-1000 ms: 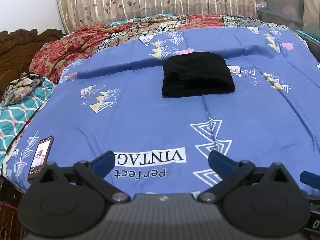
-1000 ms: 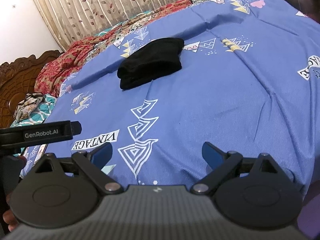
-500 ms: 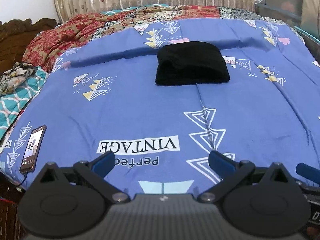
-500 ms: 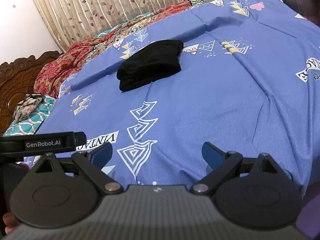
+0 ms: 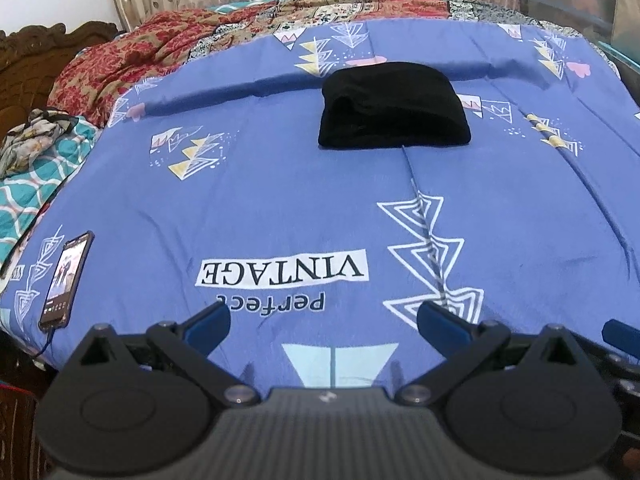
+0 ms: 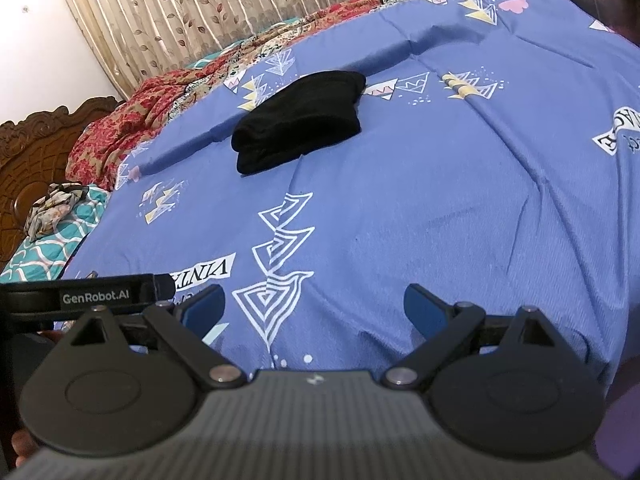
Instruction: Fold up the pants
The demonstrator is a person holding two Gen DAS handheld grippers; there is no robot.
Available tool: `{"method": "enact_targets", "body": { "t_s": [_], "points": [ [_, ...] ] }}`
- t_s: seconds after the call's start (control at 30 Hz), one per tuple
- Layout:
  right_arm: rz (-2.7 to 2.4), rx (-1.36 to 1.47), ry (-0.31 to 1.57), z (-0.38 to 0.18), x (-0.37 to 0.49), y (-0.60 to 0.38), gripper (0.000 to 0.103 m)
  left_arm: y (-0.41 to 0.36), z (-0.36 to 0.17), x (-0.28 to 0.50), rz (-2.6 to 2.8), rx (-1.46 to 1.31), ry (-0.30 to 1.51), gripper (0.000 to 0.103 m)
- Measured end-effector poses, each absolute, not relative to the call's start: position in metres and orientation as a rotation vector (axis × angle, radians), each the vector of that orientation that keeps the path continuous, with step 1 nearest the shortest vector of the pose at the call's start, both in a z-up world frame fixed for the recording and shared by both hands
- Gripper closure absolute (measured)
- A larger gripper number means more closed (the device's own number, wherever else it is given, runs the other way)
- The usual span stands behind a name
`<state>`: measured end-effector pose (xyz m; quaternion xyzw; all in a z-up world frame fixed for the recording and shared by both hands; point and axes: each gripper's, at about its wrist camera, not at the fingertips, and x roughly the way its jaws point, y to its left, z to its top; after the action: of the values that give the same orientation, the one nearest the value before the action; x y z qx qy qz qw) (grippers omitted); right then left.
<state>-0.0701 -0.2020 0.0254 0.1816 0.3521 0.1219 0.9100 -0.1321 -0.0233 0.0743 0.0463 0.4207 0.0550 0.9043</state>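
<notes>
Jaws of both grippers spread wide, empty; black pants (image 5: 394, 106) folded into soft rounded bundle on blue bedsheet (image 5: 280, 184).

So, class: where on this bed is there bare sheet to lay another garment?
Bare sheet spreads between the folded pants and both open claws. The left edge holds a phone; the far side is crowded with a rumpled red blanket.

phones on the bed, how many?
1. The phone lies screen-up at the left edge of the blue bedsheet, near the left gripper. It is out of the right wrist view, and others could be hidden under the bedding.
</notes>
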Motion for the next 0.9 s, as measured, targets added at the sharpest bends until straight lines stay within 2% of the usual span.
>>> {"method": "enact_targets", "body": {
  "t_s": [0.9],
  "points": [
    [0.245, 0.383, 0.747, 0.0212, -0.0688, -0.2000, 0.005, -0.0174, 0.0682, -0.1307, 0.093, 0.056, 0.911, 0.000]
  ]
}}
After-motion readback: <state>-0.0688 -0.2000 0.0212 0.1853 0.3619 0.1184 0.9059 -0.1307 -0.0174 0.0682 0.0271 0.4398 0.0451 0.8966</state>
